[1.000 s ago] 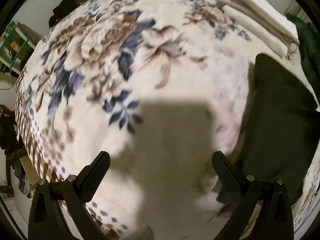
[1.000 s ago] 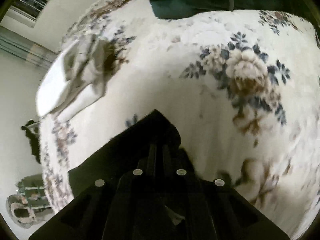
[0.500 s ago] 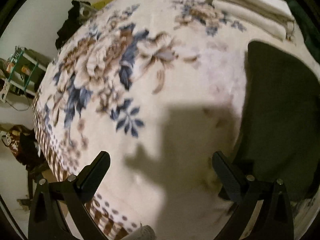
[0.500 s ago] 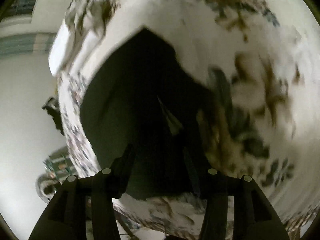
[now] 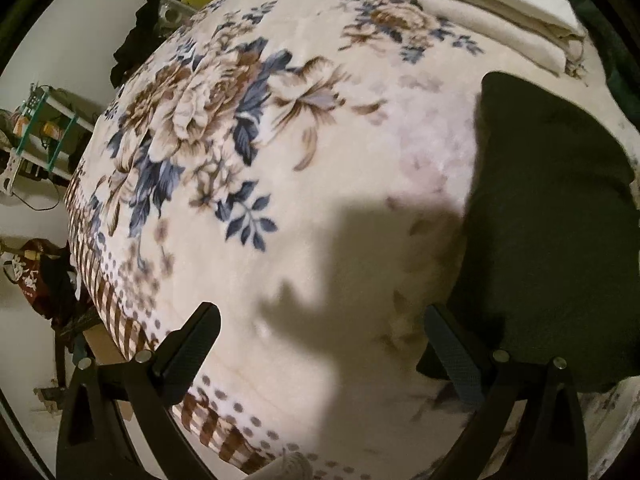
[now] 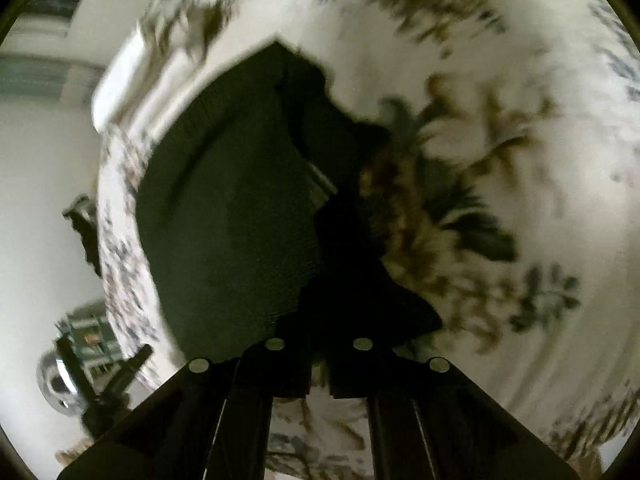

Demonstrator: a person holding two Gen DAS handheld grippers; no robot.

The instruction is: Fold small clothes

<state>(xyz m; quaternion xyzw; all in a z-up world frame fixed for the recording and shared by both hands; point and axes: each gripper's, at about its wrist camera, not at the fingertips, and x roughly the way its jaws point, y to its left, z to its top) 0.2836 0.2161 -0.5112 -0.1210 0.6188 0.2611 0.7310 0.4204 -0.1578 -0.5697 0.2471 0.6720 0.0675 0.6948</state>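
Dark green garment (image 5: pixel 552 208), floral cream blanket (image 5: pixel 280 128)

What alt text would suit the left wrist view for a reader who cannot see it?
The open left gripper hovers over a cream floral fleece blanket, nothing between its black fingers. A dark green knit garment lies flat at right; folded cream cloths sit beyond it.

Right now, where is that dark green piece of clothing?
The dark green garment lies on the floral blanket, at the right of the left wrist view, just below the folded cream cloths; the right wrist view shows it ahead of the right gripper.
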